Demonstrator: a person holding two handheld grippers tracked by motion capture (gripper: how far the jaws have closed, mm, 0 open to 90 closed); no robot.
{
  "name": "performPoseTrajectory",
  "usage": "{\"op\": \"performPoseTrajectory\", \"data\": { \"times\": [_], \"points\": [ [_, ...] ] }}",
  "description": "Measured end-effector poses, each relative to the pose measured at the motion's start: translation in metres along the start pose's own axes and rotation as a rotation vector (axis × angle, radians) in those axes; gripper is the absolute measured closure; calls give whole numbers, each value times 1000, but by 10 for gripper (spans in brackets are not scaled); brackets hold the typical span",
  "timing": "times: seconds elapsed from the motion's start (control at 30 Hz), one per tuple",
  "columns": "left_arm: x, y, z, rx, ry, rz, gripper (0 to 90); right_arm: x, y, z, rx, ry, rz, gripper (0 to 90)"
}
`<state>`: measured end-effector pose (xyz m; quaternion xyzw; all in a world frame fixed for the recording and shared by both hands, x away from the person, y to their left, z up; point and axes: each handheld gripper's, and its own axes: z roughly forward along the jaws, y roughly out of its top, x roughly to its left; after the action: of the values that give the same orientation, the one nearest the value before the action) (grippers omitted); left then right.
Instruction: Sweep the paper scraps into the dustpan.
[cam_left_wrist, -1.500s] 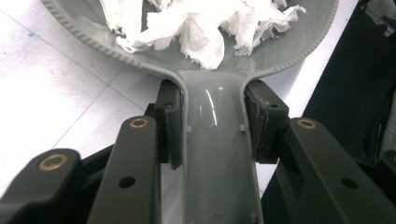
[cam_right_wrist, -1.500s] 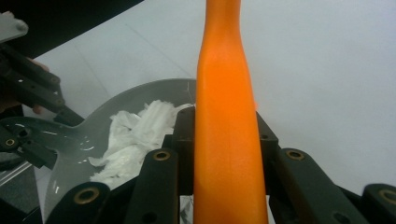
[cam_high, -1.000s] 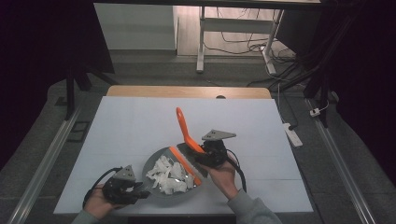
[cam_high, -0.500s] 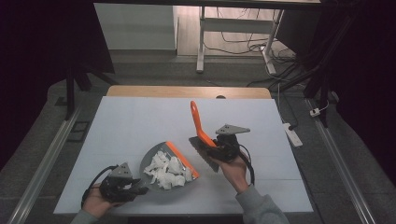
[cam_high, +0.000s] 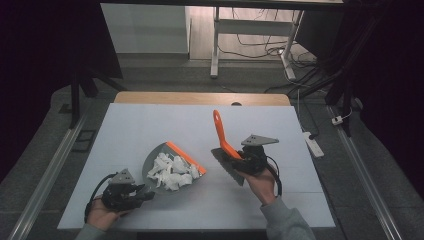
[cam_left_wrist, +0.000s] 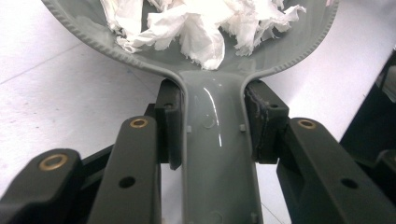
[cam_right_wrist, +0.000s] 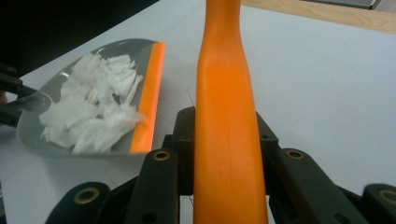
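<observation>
A grey dustpan with an orange lip lies on the white table, piled with torn white paper. My left gripper is shut on the dustpan's handle, which runs between its jaws toward the paper. To the right, my right gripper is shut on the orange handle of a hand brush, whose grey head hangs just over the table beside the pan. In the right gripper view the orange handle rises between the jaws, with the dustpan at left.
The white table top ends in a wooden strip at the far edge. A white power strip lies on the floor off the table's right side. Metal rails run along both sides.
My right gripper has carried the brush to the right, away from the dustpan, and tipped its handle more upright. The paper now rests inside the pan. The left gripper has stayed put.
</observation>
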<state>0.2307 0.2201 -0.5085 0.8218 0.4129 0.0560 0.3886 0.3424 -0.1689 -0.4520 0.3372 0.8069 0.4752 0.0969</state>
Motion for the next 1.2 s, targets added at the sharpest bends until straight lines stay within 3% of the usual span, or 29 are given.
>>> {"op": "performPoseTrajectory", "data": {
  "times": [0.3,0.8,1.2],
  "points": [
    [5,-1,-1,-14,26,-40,612,-7,-6,-13,5,9,-16,712],
    [15,-4,-5,-40,111,-98,612,-17,-16,-19,31,5,-16,712],
    [24,-7,-8,-63,160,-182,611,-30,-24,-37,39,13,-1,712]
  ]
}}
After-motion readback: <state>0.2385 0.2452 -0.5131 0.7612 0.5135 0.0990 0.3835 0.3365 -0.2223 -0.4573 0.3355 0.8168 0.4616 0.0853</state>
